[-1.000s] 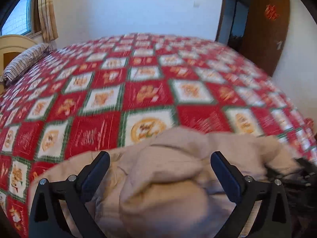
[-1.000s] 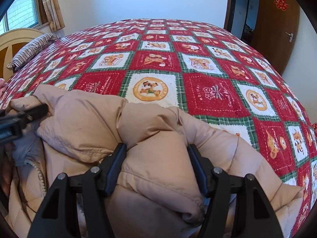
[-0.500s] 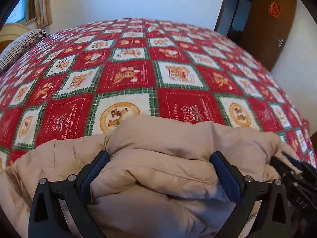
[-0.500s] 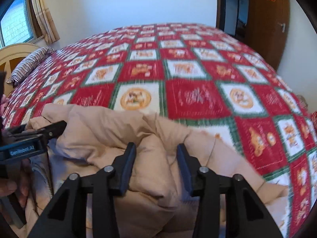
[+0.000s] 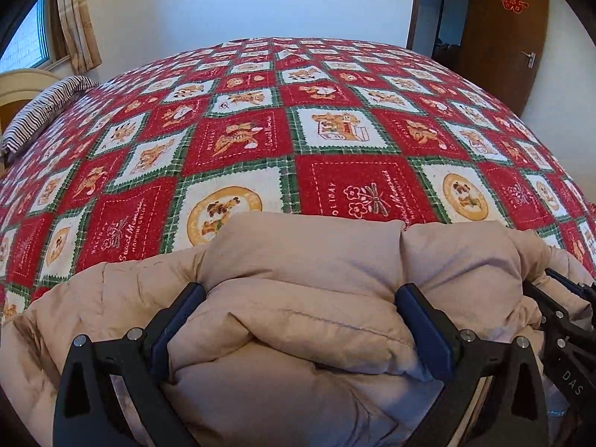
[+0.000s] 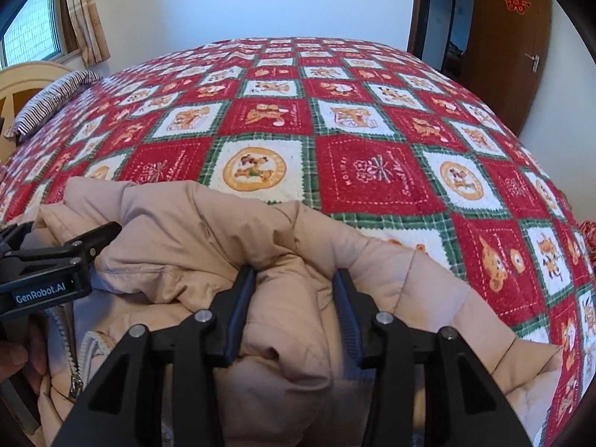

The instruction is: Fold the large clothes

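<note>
A beige padded jacket lies bunched at the near edge of the bed; it also shows in the right wrist view, with its zipper at lower left. My left gripper is wide open with a thick fold of the jacket between its fingers. My right gripper is closed down on a narrower fold of the jacket. The left gripper also shows at the left of the right wrist view. The right gripper shows at the right edge of the left wrist view.
The bed is covered by a red, white and green patchwork blanket. A striped pillow and a cream headboard are at the far left. A brown door stands at the right, a window with curtains at upper left.
The right gripper's fingers have closed in step by step on the jacket fold. The left gripper has stayed wide open and come further in over the jacket. The jacket has bunched up.
</note>
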The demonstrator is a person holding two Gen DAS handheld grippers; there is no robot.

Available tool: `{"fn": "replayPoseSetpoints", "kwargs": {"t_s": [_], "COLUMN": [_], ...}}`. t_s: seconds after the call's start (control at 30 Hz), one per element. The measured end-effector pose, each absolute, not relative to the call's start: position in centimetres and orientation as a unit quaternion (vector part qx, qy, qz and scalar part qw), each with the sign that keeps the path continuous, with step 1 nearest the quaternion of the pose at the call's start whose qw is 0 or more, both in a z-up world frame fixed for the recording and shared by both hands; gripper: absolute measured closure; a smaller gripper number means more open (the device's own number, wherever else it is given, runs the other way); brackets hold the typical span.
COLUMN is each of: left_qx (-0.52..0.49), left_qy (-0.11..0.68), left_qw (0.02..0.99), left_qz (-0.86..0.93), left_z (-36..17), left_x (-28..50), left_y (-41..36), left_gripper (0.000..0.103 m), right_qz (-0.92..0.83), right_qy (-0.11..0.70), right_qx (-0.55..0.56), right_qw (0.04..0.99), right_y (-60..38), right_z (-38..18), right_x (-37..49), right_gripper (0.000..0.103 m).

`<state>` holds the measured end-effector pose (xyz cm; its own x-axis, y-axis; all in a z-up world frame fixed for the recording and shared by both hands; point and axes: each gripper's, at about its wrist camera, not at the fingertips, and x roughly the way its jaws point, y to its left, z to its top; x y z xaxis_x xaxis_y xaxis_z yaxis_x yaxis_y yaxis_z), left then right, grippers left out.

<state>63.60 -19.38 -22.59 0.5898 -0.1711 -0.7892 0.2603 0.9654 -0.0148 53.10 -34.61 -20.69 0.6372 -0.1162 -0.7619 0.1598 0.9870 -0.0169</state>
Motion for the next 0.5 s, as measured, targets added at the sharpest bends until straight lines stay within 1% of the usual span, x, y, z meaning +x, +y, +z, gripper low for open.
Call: {"fn": "replayPoseSetpoints", "kwargs": {"t_s": [0.5], "left_qx": [0.076], "left_qy": [0.435], "left_qw": [0.891], "left_qz": [-0.106], "left_z": [-23.0], "left_x": [63.61], "left_y": [-20.1], "left_gripper": [0.001], "right_qz": [-0.086], "right_qy": [0.421], "right_qx": [0.008], "right_qw": [0.903], "right_y": [-33.96], "right_z": [-20.9], "right_x": [53.29], "right_gripper": [0.055]}}
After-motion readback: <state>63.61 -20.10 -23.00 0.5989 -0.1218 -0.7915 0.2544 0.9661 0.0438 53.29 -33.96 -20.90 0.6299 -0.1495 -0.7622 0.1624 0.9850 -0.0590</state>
